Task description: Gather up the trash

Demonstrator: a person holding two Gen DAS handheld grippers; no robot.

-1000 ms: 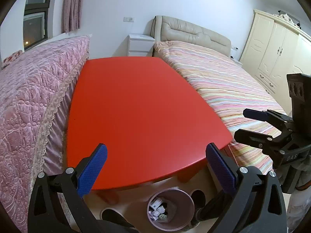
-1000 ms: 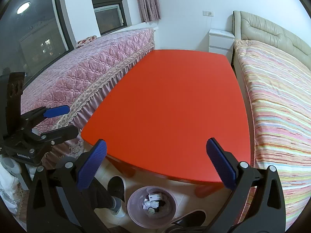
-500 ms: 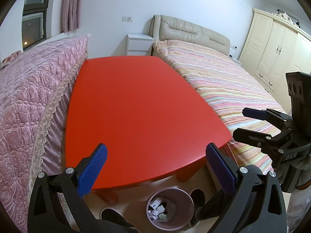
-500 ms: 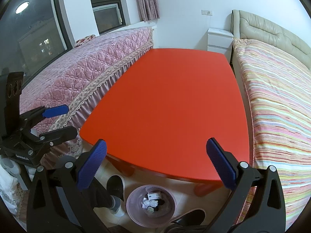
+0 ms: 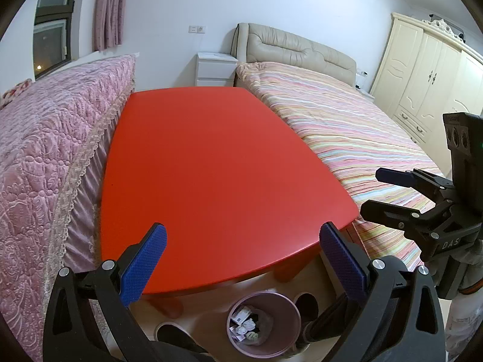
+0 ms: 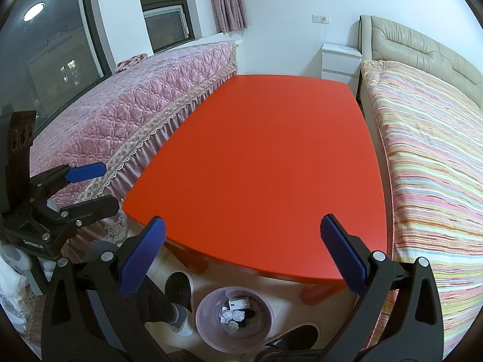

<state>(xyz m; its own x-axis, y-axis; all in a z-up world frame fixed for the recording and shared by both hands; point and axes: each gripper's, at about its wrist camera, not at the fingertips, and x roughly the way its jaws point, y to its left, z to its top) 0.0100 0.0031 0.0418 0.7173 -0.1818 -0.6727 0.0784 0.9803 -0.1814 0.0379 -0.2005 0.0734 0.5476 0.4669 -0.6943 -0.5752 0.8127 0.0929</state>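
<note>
Both claws are hovering spread and empty over the near edge of one red table [image 5: 217, 163]: left gripper [image 5: 241, 259], then right gripper [image 6: 241, 256]. Below that edge, one pink bin [image 6: 208, 331] is holding several scraps of trash [image 6: 235, 310].

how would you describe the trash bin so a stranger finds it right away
Start at the red table between the two beds. On the floor just off its near edge stands a small round pink bin, the only container around, with crumpled paper inside and shoes beside it.
</note>
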